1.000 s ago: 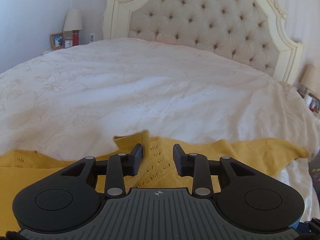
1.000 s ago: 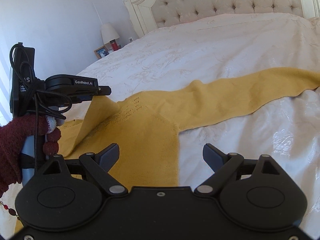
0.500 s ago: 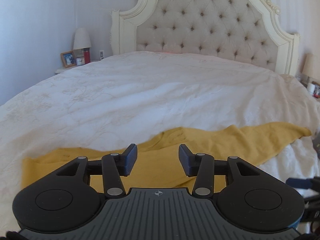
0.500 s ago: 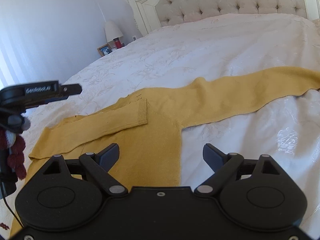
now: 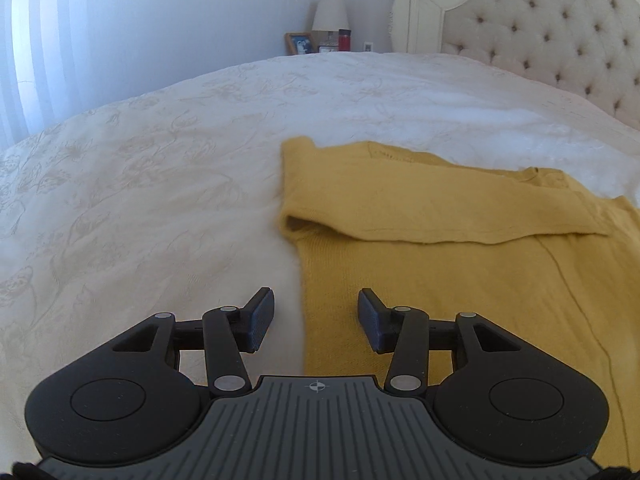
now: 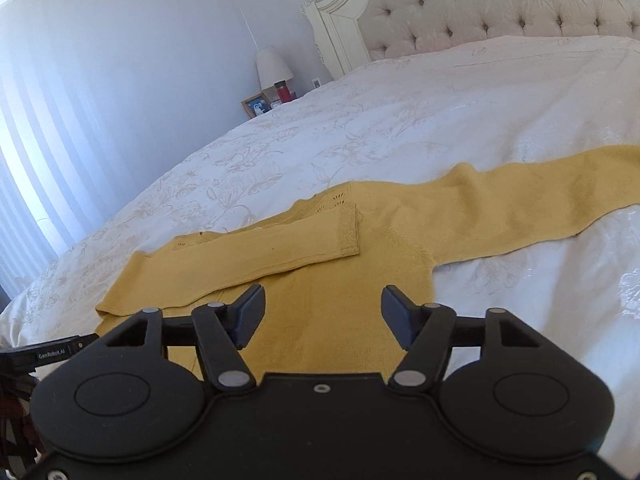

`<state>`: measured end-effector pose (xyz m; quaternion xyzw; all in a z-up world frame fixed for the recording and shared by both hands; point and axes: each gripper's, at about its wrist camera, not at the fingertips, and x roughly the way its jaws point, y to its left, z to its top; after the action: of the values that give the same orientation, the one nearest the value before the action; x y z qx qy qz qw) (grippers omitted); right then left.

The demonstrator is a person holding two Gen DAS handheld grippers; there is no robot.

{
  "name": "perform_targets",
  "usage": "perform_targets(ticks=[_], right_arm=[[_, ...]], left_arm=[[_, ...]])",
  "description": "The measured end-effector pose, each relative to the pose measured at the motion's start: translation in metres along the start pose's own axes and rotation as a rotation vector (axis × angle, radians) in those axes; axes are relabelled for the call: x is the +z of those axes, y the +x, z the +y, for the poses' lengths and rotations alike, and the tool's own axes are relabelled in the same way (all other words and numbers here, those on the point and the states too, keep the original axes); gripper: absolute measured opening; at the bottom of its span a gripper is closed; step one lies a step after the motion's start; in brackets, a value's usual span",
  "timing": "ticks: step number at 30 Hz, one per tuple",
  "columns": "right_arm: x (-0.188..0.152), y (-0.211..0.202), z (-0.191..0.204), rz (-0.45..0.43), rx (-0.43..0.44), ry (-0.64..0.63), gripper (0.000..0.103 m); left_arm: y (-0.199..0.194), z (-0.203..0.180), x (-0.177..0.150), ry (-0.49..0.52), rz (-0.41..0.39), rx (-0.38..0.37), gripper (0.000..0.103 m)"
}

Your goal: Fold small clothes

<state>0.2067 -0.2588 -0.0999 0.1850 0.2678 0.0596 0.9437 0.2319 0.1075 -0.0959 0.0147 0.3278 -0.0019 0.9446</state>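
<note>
Yellow knit sweater [image 6: 328,280] flat on bed [image 6: 400,120], one sleeve folded across, both grippers' fingers spread.

Left sleeve [image 6: 256,256] of the yellow sweater [image 6: 344,320], pinched and lifted by the left hand-held gripper [image 5: 316,320] a second ago, now lies flat, folded across the body, cuff near the right shoulder. Left hand-held gripper has let go, jaws spread, pulled back toward the sweater's left edge [image 5: 300,280] over the bedspread [image 5: 160,200]; its view has swung left. Right hand-held gripper [image 6: 323,320] has narrowed its gap slightly and now sits over the sweater body.
</note>
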Motion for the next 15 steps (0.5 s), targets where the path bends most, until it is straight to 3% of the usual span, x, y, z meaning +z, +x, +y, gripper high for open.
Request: perform_targets(ticks=[9, 15], right_arm=[[0.029, 0.068, -0.005, 0.098, -0.028, 0.046, 0.065], [0.032, 0.109, -0.023, 0.154, -0.082, 0.135, 0.065]], left_arm=[[0.003, 0.003, -0.029, -0.006, -0.091, 0.004, 0.057], [0.004, 0.017, -0.032, -0.074, -0.084, -0.044, 0.059]])
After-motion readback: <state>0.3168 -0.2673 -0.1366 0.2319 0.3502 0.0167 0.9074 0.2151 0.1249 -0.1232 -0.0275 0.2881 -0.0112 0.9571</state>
